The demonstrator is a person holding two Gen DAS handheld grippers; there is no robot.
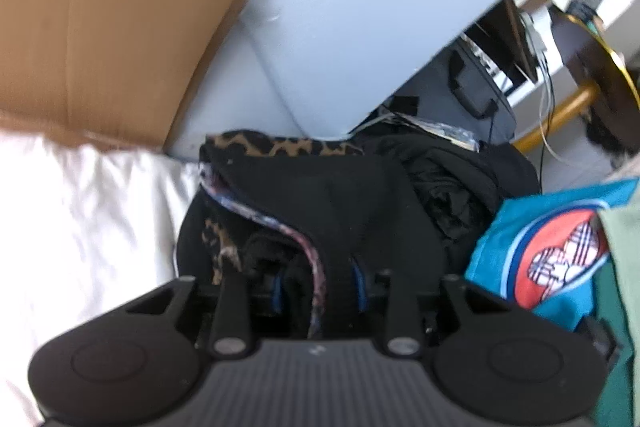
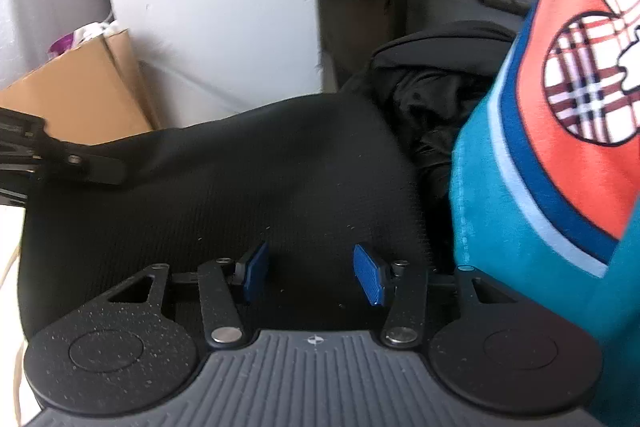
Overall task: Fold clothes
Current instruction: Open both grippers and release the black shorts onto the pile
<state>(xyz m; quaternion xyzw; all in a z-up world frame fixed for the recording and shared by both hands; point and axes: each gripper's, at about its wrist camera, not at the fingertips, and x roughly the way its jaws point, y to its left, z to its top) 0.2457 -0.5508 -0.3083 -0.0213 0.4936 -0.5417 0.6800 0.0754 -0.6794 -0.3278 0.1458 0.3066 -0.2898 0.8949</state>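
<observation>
1. White bed sheet [image 1: 80, 211], one: it lies under and to the left of the left hand-held gripper [image 1: 318, 287] and carries the clothes.
2. Cardboard box [image 1: 100, 39], one, well ahead and left of both tools, against a pale wall.
3. Black garment [image 2: 224, 179], one: it lies right under and ahead of the right hand-held gripper [image 2: 310, 277]. It is bunched into a mound, with no flat layers or squared edges, so by my reading it is not folded as it lies.
4. Teal garment with a red plaid print [image 2: 560, 115], one, just to the right of the right tool, hanging or draped rather than folded.
5. Crumpled dark clothing [image 1: 452, 183], a heap ahead and right of the left tool. I cannot count its pieces.
6. Leopard-print fabric [image 1: 280, 147], one visible piece at the far edge of the mound.
7. Hand-held grippers, two. The right one's blue pads are spread apart over the black cloth, with nothing between them. The left one's pads are sunk in the folds, with cloth between them; whether they pinch it, I cannot tell.
</observation>
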